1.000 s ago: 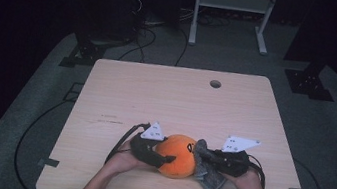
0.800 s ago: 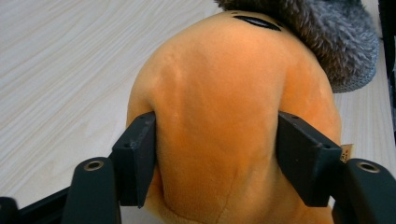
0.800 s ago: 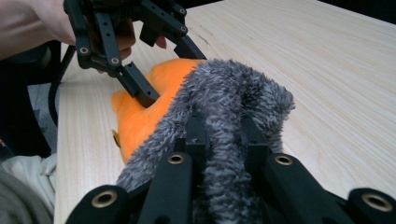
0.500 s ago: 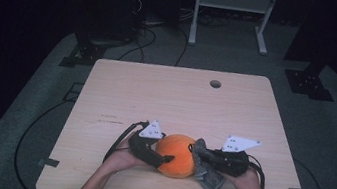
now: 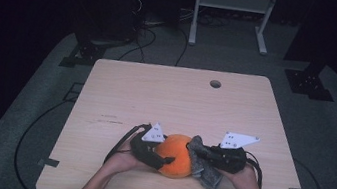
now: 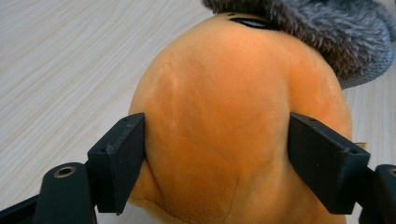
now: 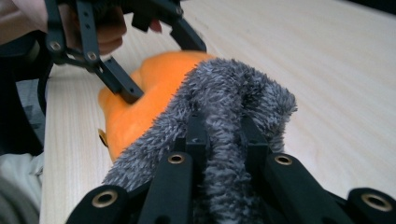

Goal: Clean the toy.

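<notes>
Near the front edge of the wooden tabletop (image 5: 156, 93), about midway along it, an orange plush toy (image 5: 175, 154) sits between the person's two hands. At its left, the left hand (image 5: 121, 161) holds the left gripper (image 5: 159, 161), whose grey three-cornered plate stands just beside the toy's upper left. In the left gripper view the two black jaws stand wide on either side of the orange plush toy (image 6: 224, 121): the jaw at the left of that view lies against the fabric and the one at the right meets the toy's edge, with only a slight dent in the soft body, so whether the pads really press cannot be told; these jaws have just been closing a little after opening, with the toy between them. A black line, perhaps stitching, shows at the toy's top beneath the grey fuzz. At the toy's right side lies a grey fuzzy cloth (image 5: 204, 165), touching the orange body and draped toward the front edge. The right gripper (image 5: 200, 155), held by the right hand (image 5: 245, 177), has its jaws clamped on a fold of the grey fuzzy cloth (image 7: 233, 116), which bulges up between them, with the orange toy and the left gripper just beyond.
</notes>
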Demonstrator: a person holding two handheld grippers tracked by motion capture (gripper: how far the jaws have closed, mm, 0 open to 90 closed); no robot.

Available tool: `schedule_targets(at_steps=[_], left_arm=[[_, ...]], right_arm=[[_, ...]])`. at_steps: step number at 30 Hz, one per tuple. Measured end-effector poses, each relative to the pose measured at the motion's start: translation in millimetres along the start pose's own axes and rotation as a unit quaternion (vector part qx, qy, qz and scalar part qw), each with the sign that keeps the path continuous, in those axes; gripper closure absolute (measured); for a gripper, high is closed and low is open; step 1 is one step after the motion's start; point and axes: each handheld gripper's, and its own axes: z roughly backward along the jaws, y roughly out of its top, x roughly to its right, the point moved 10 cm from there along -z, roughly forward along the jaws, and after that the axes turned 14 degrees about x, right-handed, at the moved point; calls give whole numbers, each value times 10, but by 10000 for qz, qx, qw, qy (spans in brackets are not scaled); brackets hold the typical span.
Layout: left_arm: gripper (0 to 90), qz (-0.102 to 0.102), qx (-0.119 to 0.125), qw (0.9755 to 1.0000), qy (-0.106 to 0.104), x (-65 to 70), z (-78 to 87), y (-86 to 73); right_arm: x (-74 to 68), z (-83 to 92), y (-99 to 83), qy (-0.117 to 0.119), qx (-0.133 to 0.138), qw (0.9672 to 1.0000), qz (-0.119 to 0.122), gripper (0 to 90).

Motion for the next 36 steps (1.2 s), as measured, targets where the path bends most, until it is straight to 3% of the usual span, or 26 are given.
schedule_targets(at_steps=[3, 5, 8, 9, 10, 11, 13, 15, 16, 17, 18, 19, 22, 24, 27, 29, 36], left_arm=[[98, 201, 30, 9998, -40, -15, 37, 63], [77, 247, 59, 9997, -36, -26, 56, 78], [62, 613, 183, 9979, -61, -84, 116, 88], [54, 613, 183, 9979, -61, -84, 116, 88], [52, 874, 123, 9960, -167, -84, 92, 41], [52, 874, 123, 9960, -167, -84, 92, 41], [43, 1084, -107, 9934, -361, -39, 23, -31], [91, 1168, -34, 9912, -621, 31, -28, -48], [233, 797, 101, 9957, -470, 37, -13, -16], [309, 797, 101, 9957, -470, 37, -13, -16], [356, 307, 272, 9985, -348, 48, 26, 71], [379, -11, 338, 9991, -244, 47, 40, 114], [397, -643, 422, 9970, 28, 60, 27, 200], [396, -850, 430, 9954, -70, 115, -10, 201], [386, -979, 428, 9942, -157, 160, -19, 191], [382, -922, 430, 9946, -182, 151, -17, 158], [370, -730, 473, 9959, -234, 122, -4, 119]], right_arm=[[1, 25, -77, -5, -92, 9999, -40, 780], [-18, 58, -108, -26, -99, 9999, -30, 780], [-33, 102, -159, -50, -144, 9999, -19, 780], [-34, 115, -171, -56, -155, 9999, -28, 780], [-37, 125, -177, -53, -155, 9999, -23, 780], [-37, 125, -177, -53, -155, 9999, -23, 780], [-49, 132, -182, -33, -155, 9999, 0, 780], [-66, 134, -182, -45, -180, 9998, 27, 780], [-72, 145, -177, -59, -198, 9998, 46, 780], [-72, 145, -177, -59, -198, 9998, 46, 780], [-78, 174, -154, -49, -162, 9999, 30, 780], [-82, 190, -138, -61, -138, 9999, 42, 780], [-86, 227, -50, -98, 41, 9999, 98, 782], [-113, 228, 75, -56, 337, 9994, 104, 782], [-134, 148, 146, -132, 322, 9989, 320, 782], [-123, 95, 105, -152, 220, 9990, 353, 782], [41, 183, -170, -356, -210, 9989, 233, 782]])
